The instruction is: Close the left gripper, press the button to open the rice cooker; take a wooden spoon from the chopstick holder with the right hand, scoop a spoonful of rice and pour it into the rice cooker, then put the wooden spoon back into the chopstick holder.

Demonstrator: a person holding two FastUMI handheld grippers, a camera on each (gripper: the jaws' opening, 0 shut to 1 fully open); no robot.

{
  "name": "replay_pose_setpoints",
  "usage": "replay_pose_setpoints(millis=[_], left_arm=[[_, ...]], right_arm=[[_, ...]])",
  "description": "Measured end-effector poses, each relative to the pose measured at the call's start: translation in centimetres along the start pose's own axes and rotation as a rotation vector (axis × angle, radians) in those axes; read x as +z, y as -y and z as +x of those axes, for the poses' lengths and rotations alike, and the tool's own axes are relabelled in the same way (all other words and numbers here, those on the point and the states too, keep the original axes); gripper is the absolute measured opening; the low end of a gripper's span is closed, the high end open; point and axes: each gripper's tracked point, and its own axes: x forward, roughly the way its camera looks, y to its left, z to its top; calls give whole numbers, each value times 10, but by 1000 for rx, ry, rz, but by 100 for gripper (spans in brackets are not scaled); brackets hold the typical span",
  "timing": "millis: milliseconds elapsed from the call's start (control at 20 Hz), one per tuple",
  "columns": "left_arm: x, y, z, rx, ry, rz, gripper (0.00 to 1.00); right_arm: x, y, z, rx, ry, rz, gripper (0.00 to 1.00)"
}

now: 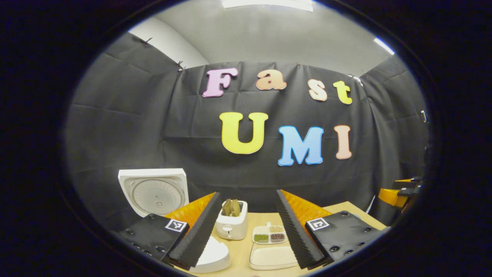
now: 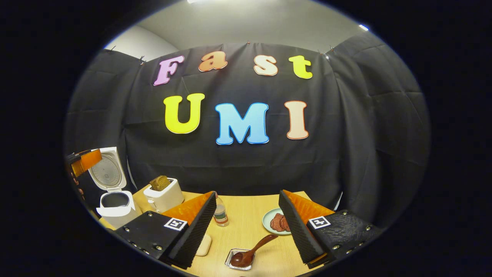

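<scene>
Left gripper view, left to right: rice cooker (image 1: 209, 257) at the near left edge of the wooden bench (image 1: 240, 250), lid (image 1: 153, 191) raised upright, white body partly hidden behind a finger of the left claw (image 1: 246, 231). Left claw wide open, gripping nothing. Between its 2 fingers: white toaster (image 1: 231, 223) loaded with brown bread slices (image 1: 231, 207), then a divided tray of grains (image 1: 269, 234), then a closed white box (image 1: 272, 257) nearest the camera. At the far right edge, part of another gripper, details unclear.

Right gripper view, left to right: open rice cooker (image 2: 114, 206) with dark inner pot exposed, toaster (image 2: 165, 196) just beside it, right claw (image 2: 248, 227) spread wide open and empty. Between its fingers: small clear bottle (image 2: 220, 213) standing upright, wooden spoon (image 2: 251, 250) with its bowl resting in a small clear dish (image 2: 239, 260) and handle angled up to the right, pale plate (image 2: 269, 221) carrying 2 reddish slices (image 2: 280, 223). Whether the spoon holds rice cannot be told. No contact between spoon and claw.
</scene>
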Motion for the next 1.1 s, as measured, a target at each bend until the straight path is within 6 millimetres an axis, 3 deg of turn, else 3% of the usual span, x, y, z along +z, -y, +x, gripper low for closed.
replay_pose_setpoints(millis=[400,750,900,1100], left_arm=[[-24,5,4,-2,-78,31,96],[-38,14,5,0,-127,88,96],[-46,16,7,5,-153,108,96],[-58,22,9,11,-187,109,96]], right_arm=[[-44,27,19,-32,-97,45,99],[-120,44,44,-46,-298,134,99],[-144,51,55,-52,-362,156,99],[-185,52,76,-51,-471,270,99]])
